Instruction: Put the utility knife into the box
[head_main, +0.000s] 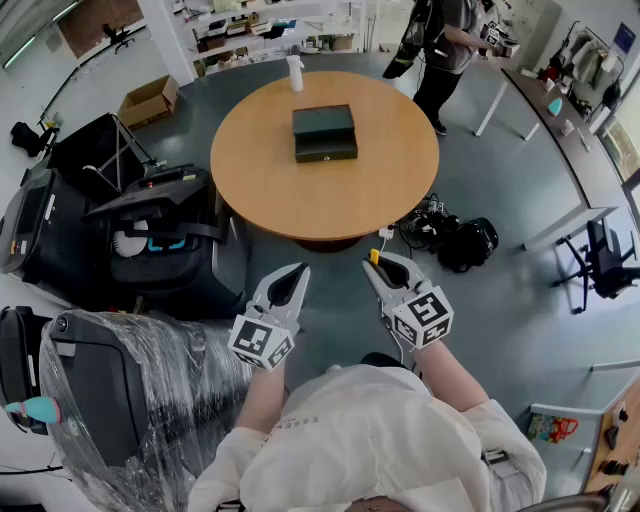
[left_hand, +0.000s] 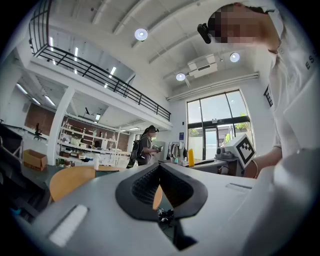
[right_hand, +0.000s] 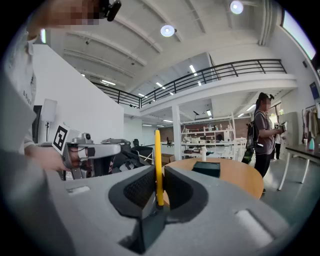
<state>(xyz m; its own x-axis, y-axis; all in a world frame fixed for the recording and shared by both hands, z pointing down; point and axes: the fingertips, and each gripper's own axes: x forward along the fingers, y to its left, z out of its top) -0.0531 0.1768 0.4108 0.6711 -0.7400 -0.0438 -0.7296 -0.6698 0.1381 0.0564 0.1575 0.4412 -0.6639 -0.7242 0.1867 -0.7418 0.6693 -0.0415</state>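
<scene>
Closest of all, the person's white shirt (head_main: 350, 440) fills the bottom of the head view, and 2 grippers are held out from it above the floor, well short of the round table (head_main: 270, 170). The utility knife (right_hand: 157, 165) is pinched between the fingers (right_hand: 137, 192) of the right gripper (head_main: 380, 268). It is held upright, its lower end seated deep in the grip and its yellow body standing above the fingertips. Nothing is carried by the left gripper (head_main: 295, 275), whose fingers (left_hand: 140, 187) are pressed together at the tips. The box (head_main: 324, 133), dark green with its lid apparently down, is set near the middle of the table, well apart from a white spray bottle (head_main: 295, 72) at the far edge. The knife is judged to be light, stiff and smooth-sided, so it is best clamped across its flat faces; in a loose pinch it could pivot. Whether the blade is extended cannot be told.
</scene>
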